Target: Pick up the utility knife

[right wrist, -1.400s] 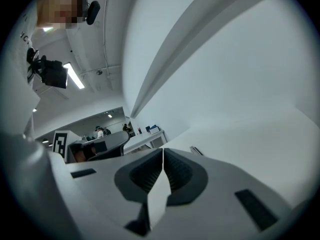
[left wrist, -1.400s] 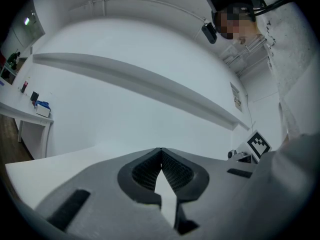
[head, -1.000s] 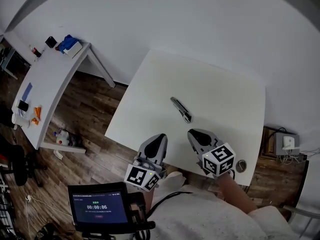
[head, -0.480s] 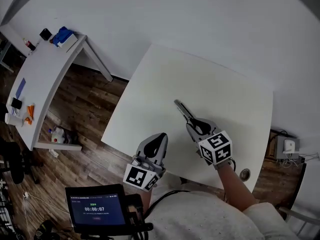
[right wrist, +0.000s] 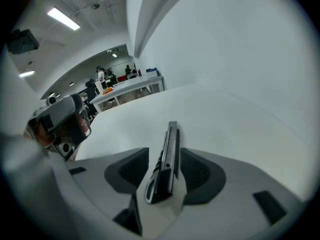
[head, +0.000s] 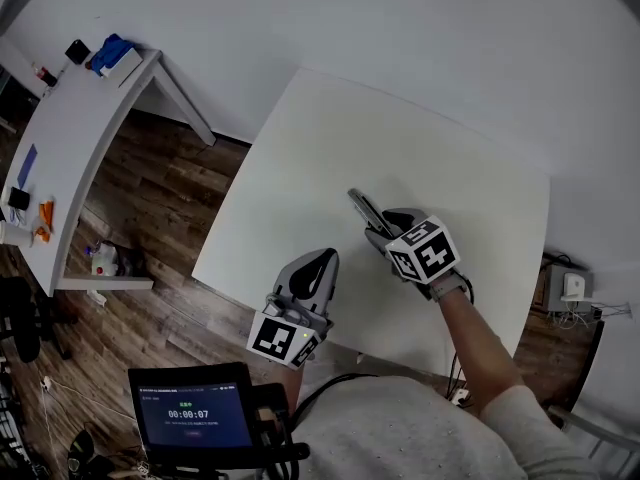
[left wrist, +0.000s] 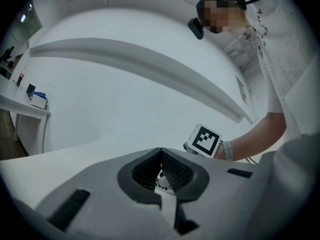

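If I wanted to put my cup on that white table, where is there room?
The table is bare from the utility knife to its far edge, and along both sides. It is crowded mid-table, where the right tool, jaws opening, straddles the knife, and at the near edge by the left tool.

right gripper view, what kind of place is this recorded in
Probably an open office or lab: ceiling strip lights, a long white desk with people behind it, and wood-look flooring round the white table.
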### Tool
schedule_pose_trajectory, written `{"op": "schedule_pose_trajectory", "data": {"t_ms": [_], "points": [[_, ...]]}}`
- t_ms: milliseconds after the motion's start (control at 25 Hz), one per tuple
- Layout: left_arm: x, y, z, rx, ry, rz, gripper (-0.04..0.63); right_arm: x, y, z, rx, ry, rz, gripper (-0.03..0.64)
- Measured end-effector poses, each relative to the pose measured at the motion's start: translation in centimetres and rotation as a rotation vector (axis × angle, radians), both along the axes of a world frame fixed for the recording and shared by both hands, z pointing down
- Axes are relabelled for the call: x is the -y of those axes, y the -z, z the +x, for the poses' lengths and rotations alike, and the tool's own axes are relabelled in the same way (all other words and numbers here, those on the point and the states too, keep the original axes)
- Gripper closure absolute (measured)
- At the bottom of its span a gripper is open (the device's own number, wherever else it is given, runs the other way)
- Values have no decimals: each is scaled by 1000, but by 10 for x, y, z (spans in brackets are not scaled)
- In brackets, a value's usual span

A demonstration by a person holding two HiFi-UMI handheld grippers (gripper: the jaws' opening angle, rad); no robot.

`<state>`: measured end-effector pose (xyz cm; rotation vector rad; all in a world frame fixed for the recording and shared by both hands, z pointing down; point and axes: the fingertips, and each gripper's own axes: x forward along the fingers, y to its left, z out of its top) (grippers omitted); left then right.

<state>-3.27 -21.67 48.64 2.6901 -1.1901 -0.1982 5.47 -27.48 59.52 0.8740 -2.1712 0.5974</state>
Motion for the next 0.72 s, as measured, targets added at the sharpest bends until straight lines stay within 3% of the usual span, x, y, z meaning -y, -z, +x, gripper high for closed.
{"op": "schedule_pose_trajectory", "data": {"t_ms": [280,720], "points": [[21,-9,6,-20,-7,1,588,18,-19,-6,-64,14,-95,440],[25,-17,13,-50,-13,-9,588,14,-26,-9,-219,26,-104,442]]}}
